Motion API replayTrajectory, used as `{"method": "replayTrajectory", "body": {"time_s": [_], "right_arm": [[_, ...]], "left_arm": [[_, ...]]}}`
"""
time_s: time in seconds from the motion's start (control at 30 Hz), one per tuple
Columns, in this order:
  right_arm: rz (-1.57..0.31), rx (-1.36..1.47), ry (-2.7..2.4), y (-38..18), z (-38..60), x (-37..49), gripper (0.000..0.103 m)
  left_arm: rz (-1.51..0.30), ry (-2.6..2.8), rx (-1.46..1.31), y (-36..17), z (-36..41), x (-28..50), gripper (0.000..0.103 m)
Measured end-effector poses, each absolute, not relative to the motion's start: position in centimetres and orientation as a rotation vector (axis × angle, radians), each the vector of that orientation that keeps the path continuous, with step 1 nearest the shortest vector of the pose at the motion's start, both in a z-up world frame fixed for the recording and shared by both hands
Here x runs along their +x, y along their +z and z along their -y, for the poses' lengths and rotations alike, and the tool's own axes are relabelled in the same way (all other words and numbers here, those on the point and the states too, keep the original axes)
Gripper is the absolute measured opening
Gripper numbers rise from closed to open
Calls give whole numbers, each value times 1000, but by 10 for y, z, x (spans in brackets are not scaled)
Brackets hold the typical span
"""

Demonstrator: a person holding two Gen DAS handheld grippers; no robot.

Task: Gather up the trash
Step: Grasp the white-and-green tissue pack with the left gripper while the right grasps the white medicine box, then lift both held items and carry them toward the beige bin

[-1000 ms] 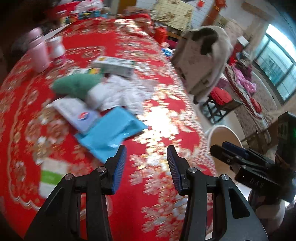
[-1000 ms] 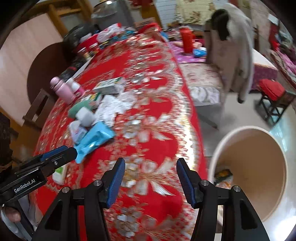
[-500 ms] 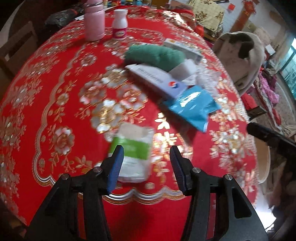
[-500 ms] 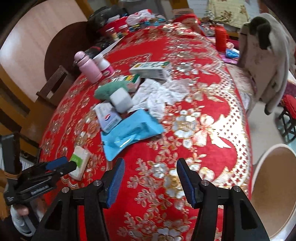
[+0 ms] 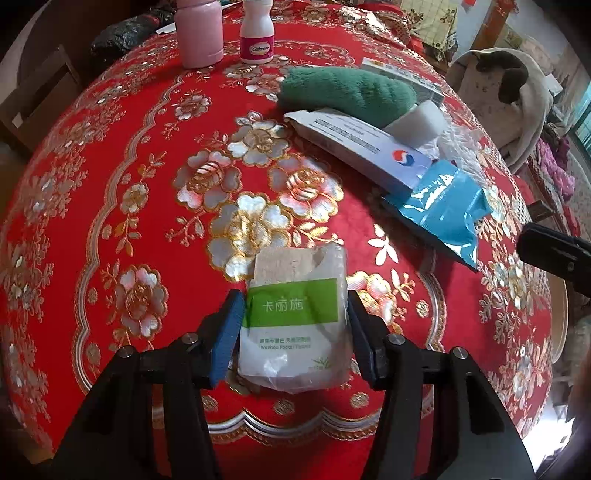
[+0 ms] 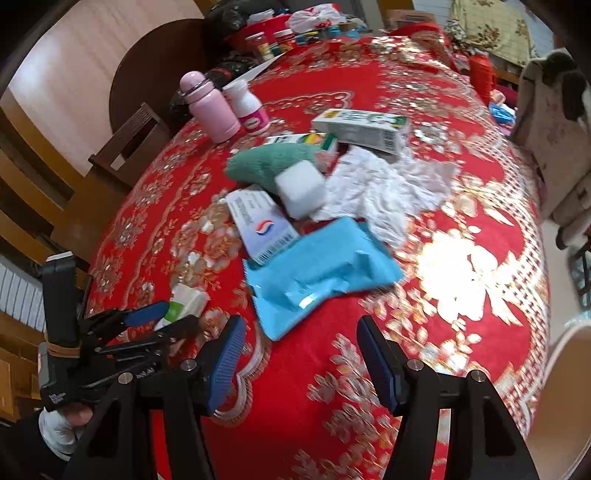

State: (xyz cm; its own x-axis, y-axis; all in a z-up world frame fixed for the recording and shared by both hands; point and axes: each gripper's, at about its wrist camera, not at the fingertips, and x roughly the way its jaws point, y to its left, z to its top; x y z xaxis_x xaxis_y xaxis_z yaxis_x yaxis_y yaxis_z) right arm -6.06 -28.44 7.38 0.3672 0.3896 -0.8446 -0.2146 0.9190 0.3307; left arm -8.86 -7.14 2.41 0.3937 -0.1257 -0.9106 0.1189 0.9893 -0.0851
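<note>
Clearly we are near the start: our left tongs (image 5: pixel 291 325) sit spread around the tissue pack (image 5: pixel 295 317), one blue pad at each long side, close to the wrapper but, as we judge it, not yet pinching. The pack lies flat on the red-clothed bench (image 5: pixel 122 206) near its scalloped edge. Our right tongs (image 6: pixel 299 354) hang spread and empty above the cloth, just short of the blue wrapper (image 6: pixel 317 273). Beyond the tissue pack, everything else we would call trash still lies on the bench: the blue wrapper, the white carton (image 5: pixel 362 147) overlapping it, the foam block (image 5: pixel 417 123), the green cloth (image 5: pixel 347 92), the crumpled white paper (image 6: pixel 384 192) and two more cartons (image 6: pixel 362 129) farther off. Farthest from the pack stand the pink flask (image 5: pixel 199 33) and a capped pill bottle (image 5: pixel 256 33); their contents are hidden. A pale bin rim (image 6: pixel 569 373) shows beside the bench; we cannot see inside it.
</note>
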Motion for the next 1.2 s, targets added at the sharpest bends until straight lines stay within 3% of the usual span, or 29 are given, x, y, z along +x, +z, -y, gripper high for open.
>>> {"method": "replayTrajectory", "body": {"time_s": [0.27, 0.73, 0.8, 1.2], "right_arm": [[-1140, 91, 462, 67, 231, -12, 61], [-1220, -54, 423, 31, 173, 56, 60], [-1224, -53, 417, 27, 170, 54, 49], [-1139, 97, 481, 69, 190, 0, 48]], "left_arm": [[-1152, -140, -67, 34, 36, -77, 33], [-1135, -105, -132, 41, -13, -56, 32], [-1139, -105, -132, 40, -15, -54, 32], [-1081, -132, -106, 65, 7, -54, 32]]}}
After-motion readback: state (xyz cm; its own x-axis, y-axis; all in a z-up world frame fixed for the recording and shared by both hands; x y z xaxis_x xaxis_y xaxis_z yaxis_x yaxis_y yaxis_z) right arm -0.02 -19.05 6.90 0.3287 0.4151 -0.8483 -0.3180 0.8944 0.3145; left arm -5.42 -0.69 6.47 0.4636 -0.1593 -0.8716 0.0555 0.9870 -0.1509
